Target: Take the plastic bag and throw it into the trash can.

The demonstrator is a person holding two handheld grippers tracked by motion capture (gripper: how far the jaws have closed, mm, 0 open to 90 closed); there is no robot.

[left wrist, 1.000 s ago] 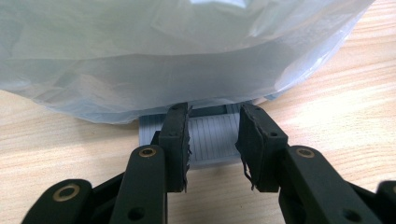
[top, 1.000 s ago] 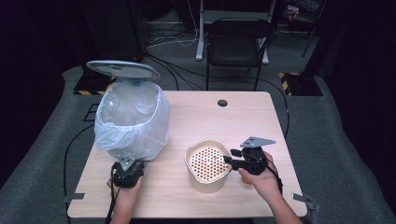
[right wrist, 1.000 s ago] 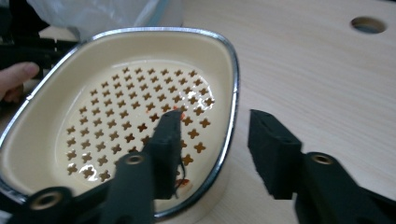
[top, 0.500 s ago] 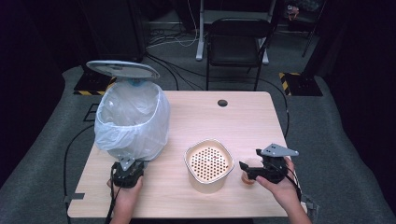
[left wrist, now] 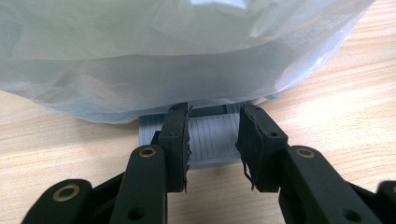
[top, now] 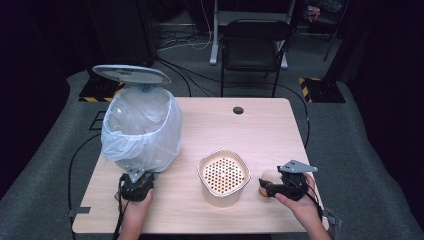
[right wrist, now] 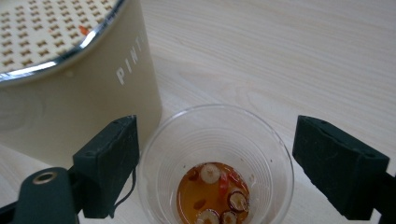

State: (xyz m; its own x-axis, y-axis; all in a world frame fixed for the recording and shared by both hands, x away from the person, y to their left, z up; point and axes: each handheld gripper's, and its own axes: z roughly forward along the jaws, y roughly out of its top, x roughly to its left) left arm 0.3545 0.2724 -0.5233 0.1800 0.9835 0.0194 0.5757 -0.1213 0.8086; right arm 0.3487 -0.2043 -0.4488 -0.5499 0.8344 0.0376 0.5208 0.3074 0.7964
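Cup between right gripper jaws — spread wide, just opened, clear of rim.

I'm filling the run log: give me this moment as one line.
left tongs: shut on grey ribbed bin pedal | right tongs: open, just released clear plastic cup | cup beside cream perforated-top container

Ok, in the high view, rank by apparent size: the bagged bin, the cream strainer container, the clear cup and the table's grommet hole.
1. Bagged bin, clearly largest.
2. Cream strainer container.
3. Clear cup, partly hidden by the right hand-held gripper, so its size is approximate.
4. Grommet hole, smallest, though it lies farther from the camera.
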